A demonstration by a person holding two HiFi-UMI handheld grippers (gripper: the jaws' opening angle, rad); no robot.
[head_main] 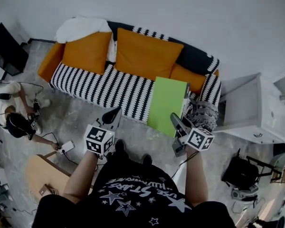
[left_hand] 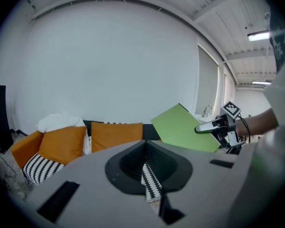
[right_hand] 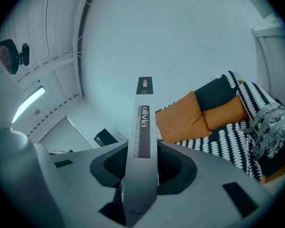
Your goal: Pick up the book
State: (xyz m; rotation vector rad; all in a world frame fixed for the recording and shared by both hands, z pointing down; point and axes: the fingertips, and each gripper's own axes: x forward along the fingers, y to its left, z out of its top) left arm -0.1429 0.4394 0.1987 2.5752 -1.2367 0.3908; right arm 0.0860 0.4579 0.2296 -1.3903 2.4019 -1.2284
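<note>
Right gripper fingers pinch the near edge of the thin green book, its length pointing away over the black-and-white striped sofa; left gripper fingers closed, empty

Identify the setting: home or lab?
Probably a mock living-room corner inside a lab or workshop, not a home: a striped sofa with orange cushions, but a concrete-looking floor, a person crouched over gear, and ceiling strip lights.

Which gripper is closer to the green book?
Right. The right gripper has the green book clamped in its jaws; the left gripper is apart from it, empty.
</note>
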